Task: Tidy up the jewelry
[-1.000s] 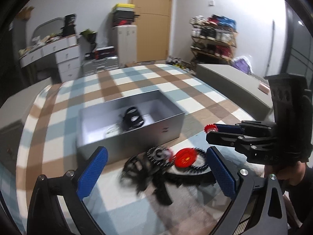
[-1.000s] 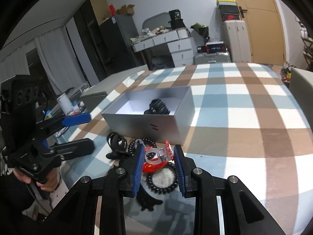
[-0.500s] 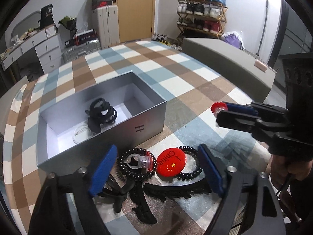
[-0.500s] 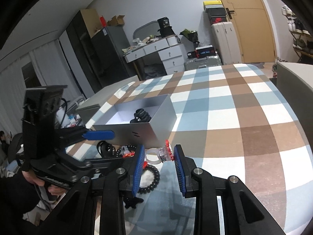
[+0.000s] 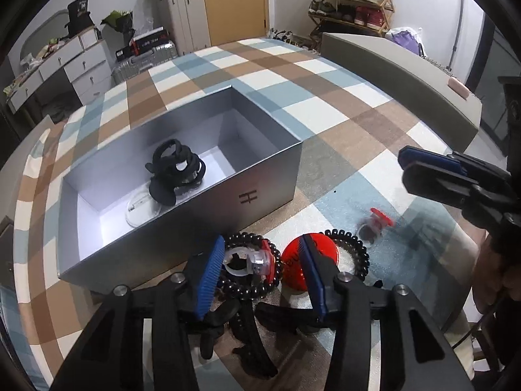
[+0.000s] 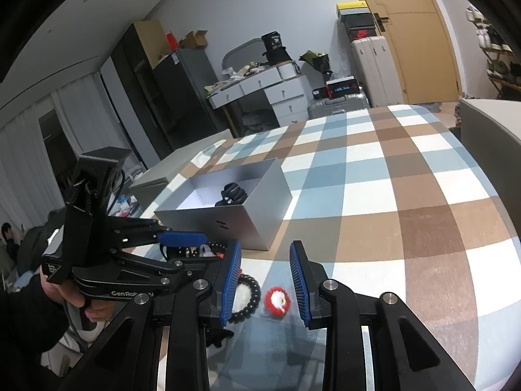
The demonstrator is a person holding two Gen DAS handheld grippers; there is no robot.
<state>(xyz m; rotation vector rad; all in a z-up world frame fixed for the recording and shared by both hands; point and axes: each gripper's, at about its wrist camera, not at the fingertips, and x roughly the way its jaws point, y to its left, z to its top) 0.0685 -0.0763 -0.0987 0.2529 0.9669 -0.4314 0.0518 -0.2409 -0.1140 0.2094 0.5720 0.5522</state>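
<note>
Jewelry [image 5: 356, 254] lies heaped just beside the silver box [image 5: 260, 176], keeping carries short. We are closing our left gripper [image 5: 262, 244] around the clear ring [image 5: 239, 259], not yet pinching it. Our right gripper [image 6: 265, 247] gapes empty.

One grey box [image 5: 228, 176] stands on the checked cloth, holding one black hair claw [image 5: 176, 166] and one clear disc [image 5: 141, 208]. In front of the box lie two black bead bracelets [image 5: 247, 290], two red-and-clear rings [image 5: 250, 259], one red badge [image 5: 294, 262] and some black clips, their number unclear.
</note>
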